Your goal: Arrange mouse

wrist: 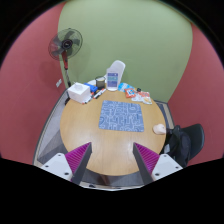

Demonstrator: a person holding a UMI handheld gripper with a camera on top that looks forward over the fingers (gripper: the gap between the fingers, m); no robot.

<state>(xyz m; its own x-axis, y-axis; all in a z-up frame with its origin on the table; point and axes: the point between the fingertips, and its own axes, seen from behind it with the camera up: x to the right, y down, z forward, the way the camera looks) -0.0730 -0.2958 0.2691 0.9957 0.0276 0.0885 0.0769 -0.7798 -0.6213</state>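
Below, the gripper [112,160] hangs over the near edge of a round wooden table [85,135], its two fingers spread well apart with nothing between them. The pink pads [78,157] on their inner faces show plainly on both sides. Beyond the fingers, near the middle of the table, lies a blue-grey patterned mouse mat [122,116], set slightly askew. The mouse [158,127], small and pale, sits on the bare wood just right of the mat, close to the table's right rim; it appears to lie clear of the mat, though the view is too small to be certain. At the far left of the table stands a white box [81,94], and a white-and-blue container [116,74] stands upright at the far edge. Some small items [137,96], too tiny to name, lie to the right of it. A black standing fan [66,44] rises behind the table on the left, against a red and green wall. A black chair [186,139] stands to the right of the table.
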